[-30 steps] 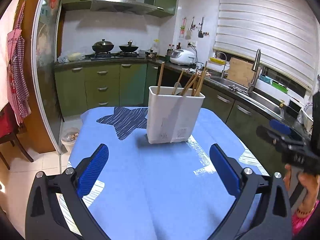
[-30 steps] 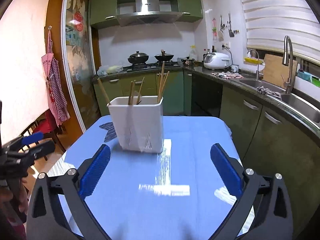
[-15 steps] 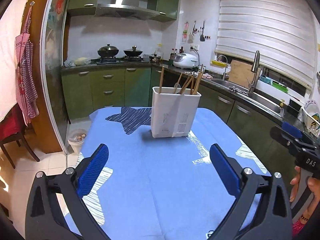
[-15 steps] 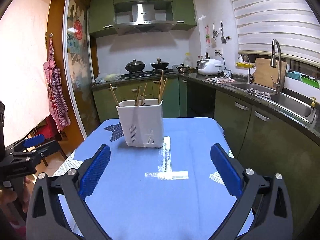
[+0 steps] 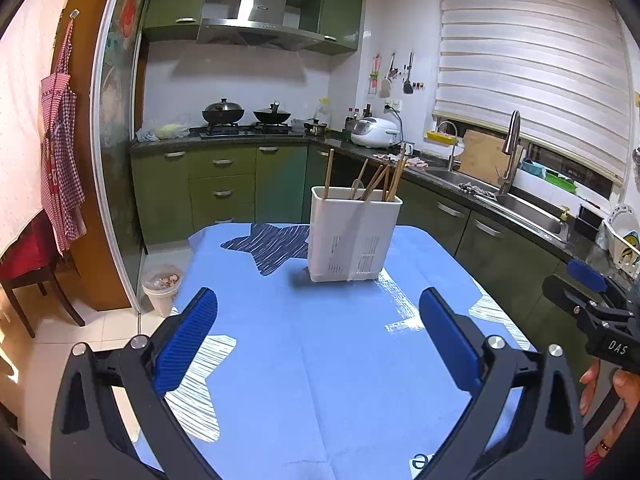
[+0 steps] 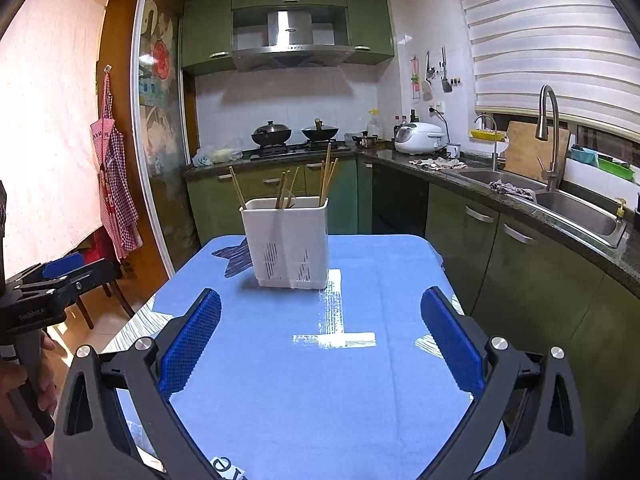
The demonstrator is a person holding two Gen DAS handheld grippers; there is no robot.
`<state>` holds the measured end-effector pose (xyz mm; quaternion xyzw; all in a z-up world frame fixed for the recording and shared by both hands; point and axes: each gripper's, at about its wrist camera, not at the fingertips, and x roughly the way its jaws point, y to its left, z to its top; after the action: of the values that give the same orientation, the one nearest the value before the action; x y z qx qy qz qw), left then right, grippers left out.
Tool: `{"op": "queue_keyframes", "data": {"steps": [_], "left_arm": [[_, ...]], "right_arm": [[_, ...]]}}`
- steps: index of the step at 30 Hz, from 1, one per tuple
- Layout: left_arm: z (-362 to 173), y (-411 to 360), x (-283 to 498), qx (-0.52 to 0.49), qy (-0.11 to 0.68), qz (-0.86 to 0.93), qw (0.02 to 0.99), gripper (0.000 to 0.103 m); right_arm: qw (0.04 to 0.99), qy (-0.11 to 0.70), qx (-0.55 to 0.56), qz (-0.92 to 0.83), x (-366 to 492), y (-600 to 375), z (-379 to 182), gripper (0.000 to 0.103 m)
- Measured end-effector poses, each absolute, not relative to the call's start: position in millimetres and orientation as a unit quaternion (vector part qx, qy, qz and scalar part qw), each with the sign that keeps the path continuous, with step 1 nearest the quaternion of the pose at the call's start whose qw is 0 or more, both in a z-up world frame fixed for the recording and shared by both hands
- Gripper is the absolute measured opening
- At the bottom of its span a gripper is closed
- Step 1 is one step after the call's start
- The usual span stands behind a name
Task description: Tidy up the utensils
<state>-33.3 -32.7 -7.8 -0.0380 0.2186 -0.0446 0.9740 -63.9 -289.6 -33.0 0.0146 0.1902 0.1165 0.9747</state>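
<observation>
The blue cloth (image 5: 320,360) covers the table, and nearly all of it is bare between me and the holder (image 5: 354,236). Its far edge runs just behind the holder; the left edge drops to tiled floor where a bin (image 5: 162,288) stands, and the right edge runs close to the green cabinets (image 6: 520,272) under the sink (image 6: 576,212).

My left gripper (image 5: 318,336) is spread wide with nothing between its blue pads (image 5: 186,336), low over the near part of the cloth. My right gripper (image 6: 320,336) is spread wide too and holds nothing. The white holder stands upright on the far middle of the cloth, well ahead of both grippers, slightly right of centre in the left view and slightly left in the right view. Wooden chopsticks (image 6: 328,176) lean out of its top.

In the left view the right gripper's body reads "DAS". In the right view small print on the left gripper's body is too fine to read. Partly cut letters show at the cloth's near edge.
</observation>
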Motion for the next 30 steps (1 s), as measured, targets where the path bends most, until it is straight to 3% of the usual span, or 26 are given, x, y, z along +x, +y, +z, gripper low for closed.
{"op": "queue_keyframes", "data": {"steps": [30], "left_arm": [[-10.1, -30.1, -34.8, -0.038, 0.221, -0.043, 0.973, 0.096]], "right_arm": [[0.973, 0.194, 0.018, 0.121, -63.2, -283.6, -31.2, 0.099]]}}
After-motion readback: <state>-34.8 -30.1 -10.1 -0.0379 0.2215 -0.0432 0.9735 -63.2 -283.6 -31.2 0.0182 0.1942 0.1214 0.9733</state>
